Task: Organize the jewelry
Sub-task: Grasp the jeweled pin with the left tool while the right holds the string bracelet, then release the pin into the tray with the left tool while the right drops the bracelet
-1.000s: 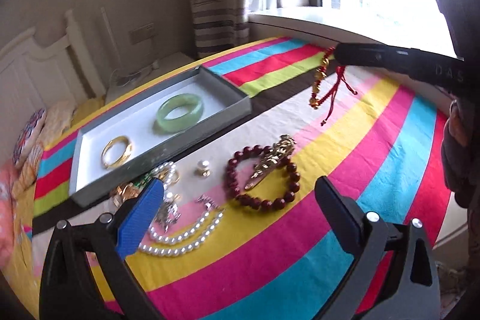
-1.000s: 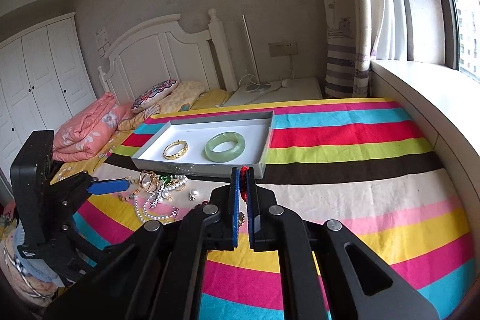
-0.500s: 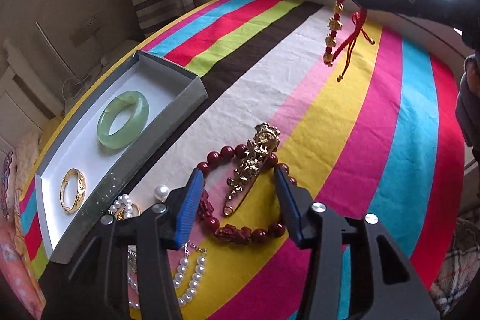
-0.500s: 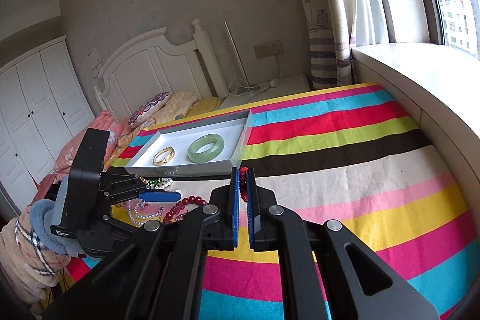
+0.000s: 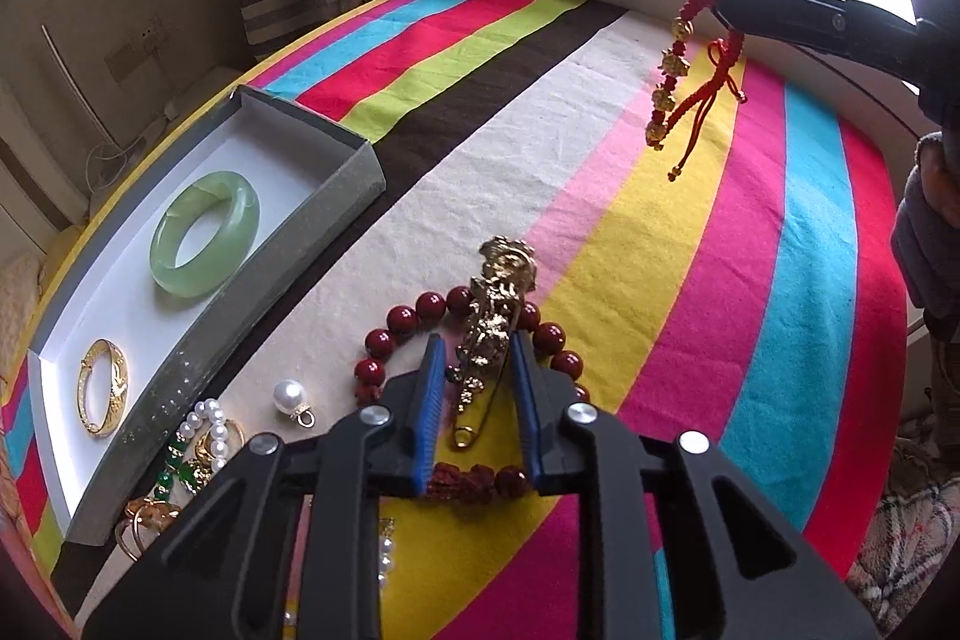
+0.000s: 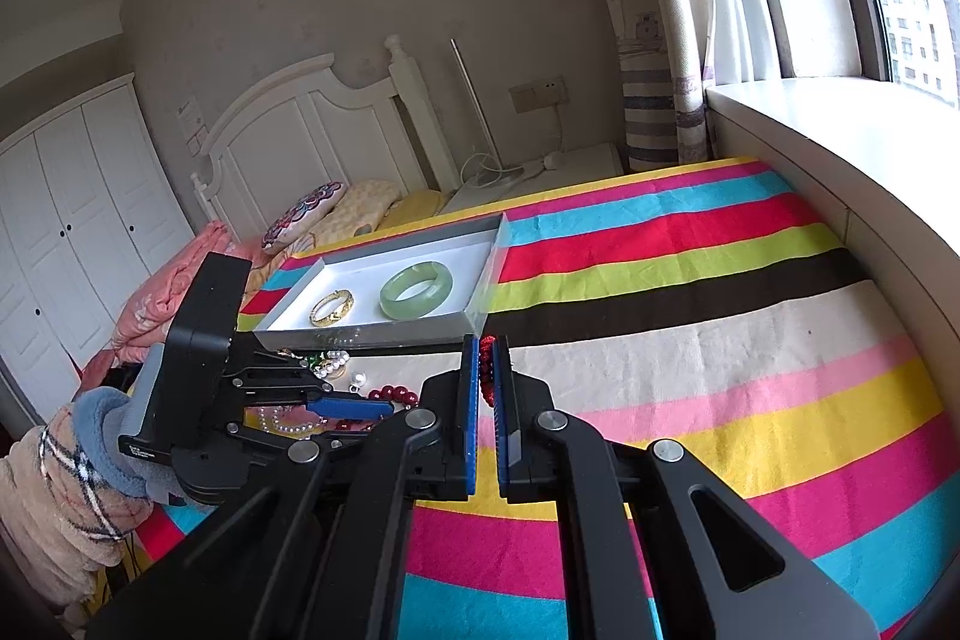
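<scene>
No text can be read: the faint glittery marks along the near wall of the grey tray (image 5: 198,370) and the small white lettering on the left tool's (image 6: 354,407) black body at lower left are both too small to make out.

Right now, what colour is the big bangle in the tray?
Pale jade green bangle, clearest in the left wrist view.
</scene>
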Action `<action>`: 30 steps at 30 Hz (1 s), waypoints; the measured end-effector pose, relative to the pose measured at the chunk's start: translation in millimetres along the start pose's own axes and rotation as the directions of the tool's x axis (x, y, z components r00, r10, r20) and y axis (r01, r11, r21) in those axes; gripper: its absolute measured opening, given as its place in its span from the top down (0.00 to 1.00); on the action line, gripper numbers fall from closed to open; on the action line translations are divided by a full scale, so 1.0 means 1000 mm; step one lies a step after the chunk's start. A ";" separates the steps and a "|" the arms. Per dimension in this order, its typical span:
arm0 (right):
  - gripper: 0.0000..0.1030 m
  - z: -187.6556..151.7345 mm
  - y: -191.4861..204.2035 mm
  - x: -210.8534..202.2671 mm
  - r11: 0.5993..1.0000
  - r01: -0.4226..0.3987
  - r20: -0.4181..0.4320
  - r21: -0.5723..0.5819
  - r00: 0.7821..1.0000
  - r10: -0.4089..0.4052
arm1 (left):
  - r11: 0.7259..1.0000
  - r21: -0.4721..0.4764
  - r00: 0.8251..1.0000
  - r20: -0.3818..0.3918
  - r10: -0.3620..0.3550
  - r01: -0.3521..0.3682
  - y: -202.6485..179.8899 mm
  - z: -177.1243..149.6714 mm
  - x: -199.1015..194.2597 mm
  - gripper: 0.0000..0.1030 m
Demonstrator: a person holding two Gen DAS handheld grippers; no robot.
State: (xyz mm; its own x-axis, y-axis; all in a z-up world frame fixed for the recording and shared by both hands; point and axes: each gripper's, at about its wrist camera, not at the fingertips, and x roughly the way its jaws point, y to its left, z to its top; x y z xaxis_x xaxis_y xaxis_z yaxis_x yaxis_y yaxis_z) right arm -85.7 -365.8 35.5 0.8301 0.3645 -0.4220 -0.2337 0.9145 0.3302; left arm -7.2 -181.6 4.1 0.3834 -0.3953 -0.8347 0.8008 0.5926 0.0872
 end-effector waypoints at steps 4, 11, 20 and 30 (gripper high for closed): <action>0.95 0.000 0.002 0.001 1.000 -0.002 -0.002 -0.006 1.000 0.002 | 1.000 -0.010 0.999 0.033 0.012 -0.011 -0.003 -0.005 -0.006 0.83; 0.95 0.000 0.002 0.001 1.000 0.004 -0.002 -0.004 1.000 -0.004 | 0.998 -0.057 0.993 0.114 0.025 -0.018 -0.004 -0.005 -0.033 0.90; 0.95 0.001 0.008 0.003 1.000 -0.001 -0.004 -0.017 1.000 0.001 | 0.995 -0.096 0.988 0.148 0.036 -0.022 0.003 -0.012 -0.049 0.94; 0.95 0.008 0.022 0.006 0.998 -0.009 -0.009 -0.055 1.000 0.008 | 0.984 -0.177 0.977 0.209 0.035 0.002 0.030 -0.017 -0.074 0.94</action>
State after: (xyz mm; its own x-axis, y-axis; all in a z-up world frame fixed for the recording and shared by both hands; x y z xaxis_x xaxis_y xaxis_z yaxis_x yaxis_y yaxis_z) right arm -81.4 -345.0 46.5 0.8233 0.3738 -0.4271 -0.2686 0.9195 0.2869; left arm -19.4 -122.3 59.3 0.4992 -0.5121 -0.6989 0.7075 0.7066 -0.0125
